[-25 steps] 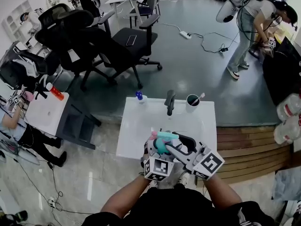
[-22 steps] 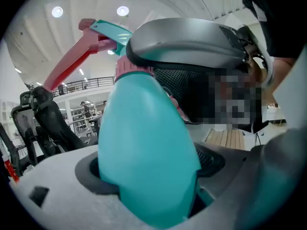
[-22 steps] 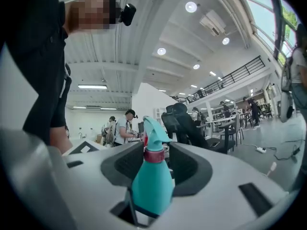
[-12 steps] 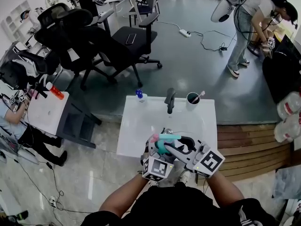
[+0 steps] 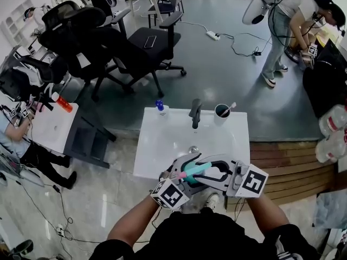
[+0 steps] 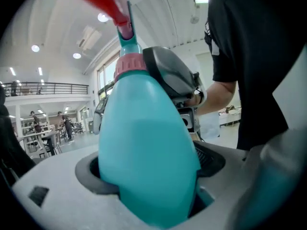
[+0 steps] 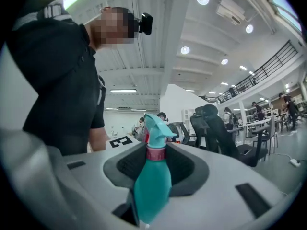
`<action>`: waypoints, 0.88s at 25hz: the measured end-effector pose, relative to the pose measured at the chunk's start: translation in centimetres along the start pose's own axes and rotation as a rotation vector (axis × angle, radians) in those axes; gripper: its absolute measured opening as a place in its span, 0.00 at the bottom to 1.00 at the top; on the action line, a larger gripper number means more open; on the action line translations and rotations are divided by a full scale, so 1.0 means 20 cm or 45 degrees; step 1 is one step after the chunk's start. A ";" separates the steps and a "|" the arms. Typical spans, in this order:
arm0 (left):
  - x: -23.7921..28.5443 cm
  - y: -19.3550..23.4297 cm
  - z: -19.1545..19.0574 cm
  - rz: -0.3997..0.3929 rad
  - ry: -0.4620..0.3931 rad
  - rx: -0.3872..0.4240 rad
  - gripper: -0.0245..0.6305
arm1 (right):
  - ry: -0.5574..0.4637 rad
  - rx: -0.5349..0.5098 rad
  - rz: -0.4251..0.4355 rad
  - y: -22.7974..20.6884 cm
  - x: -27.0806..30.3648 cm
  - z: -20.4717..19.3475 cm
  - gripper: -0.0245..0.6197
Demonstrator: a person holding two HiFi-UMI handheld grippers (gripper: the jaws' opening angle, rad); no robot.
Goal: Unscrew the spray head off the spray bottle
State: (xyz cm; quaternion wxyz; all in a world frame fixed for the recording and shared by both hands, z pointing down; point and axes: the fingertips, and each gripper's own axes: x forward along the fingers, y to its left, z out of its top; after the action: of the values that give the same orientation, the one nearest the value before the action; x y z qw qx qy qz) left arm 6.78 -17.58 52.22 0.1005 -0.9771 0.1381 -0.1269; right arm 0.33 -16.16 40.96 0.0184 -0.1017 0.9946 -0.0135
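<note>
Clamped on the teal body of the bottle with the left gripper: body wedged between both jaws and filling the gap, pink collar and red trigger pointing up and away from the camera.

Closed on the same bottle higher up with the right gripper: dark pads on either side of the collar and pressed to it, teal head poking out just past them, body running back between the jaws toward the camera. Confirmed in the left gripper view, with one grey right jaw lying against the side of the collar.

Head on the bottle, collar seated on the neck.

In the head view, held up off any surface, close in front of the person's chest and just above the near rim of the white sink. Caught between the two grippers there, left one at the left, right one at the right, jaws meeting at the bottle from both sides.

Farther back on the sink, well apart from the bottle: faucet and cup.
</note>
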 end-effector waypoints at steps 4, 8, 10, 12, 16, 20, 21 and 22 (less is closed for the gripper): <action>-0.02 -0.09 0.06 -0.113 -0.051 0.022 0.74 | 0.012 -0.002 0.164 0.07 -0.02 0.02 0.25; -0.03 -0.12 0.08 -0.162 -0.082 -0.029 0.74 | -0.027 0.026 0.217 0.08 -0.02 0.03 0.25; -0.03 -0.05 0.05 -0.084 -0.055 -0.071 0.74 | -0.055 0.033 0.131 0.03 -0.01 0.02 0.26; -0.02 0.05 -0.01 0.056 0.012 -0.124 0.74 | -0.121 0.058 -0.021 -0.06 -0.01 0.04 0.28; -0.04 0.25 -0.16 0.340 0.164 -0.194 0.74 | -0.159 0.037 -0.275 -0.20 -0.05 0.00 0.29; -0.04 0.34 -0.21 0.490 0.249 -0.200 0.74 | -0.061 -0.040 -0.332 -0.22 0.01 -0.06 0.27; -0.04 0.35 -0.22 0.506 0.262 -0.193 0.74 | -0.033 -0.041 -0.346 -0.22 0.02 -0.07 0.26; -0.03 0.35 -0.22 0.517 0.272 -0.186 0.74 | -0.013 -0.036 -0.366 -0.22 0.03 -0.08 0.26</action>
State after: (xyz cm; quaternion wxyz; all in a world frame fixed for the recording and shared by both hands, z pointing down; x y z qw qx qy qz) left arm 3.21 -24.62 54.70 0.0379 -0.9150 0.3503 -0.1966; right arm 0.49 -20.65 42.58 0.0200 -0.2435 0.9697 -0.0015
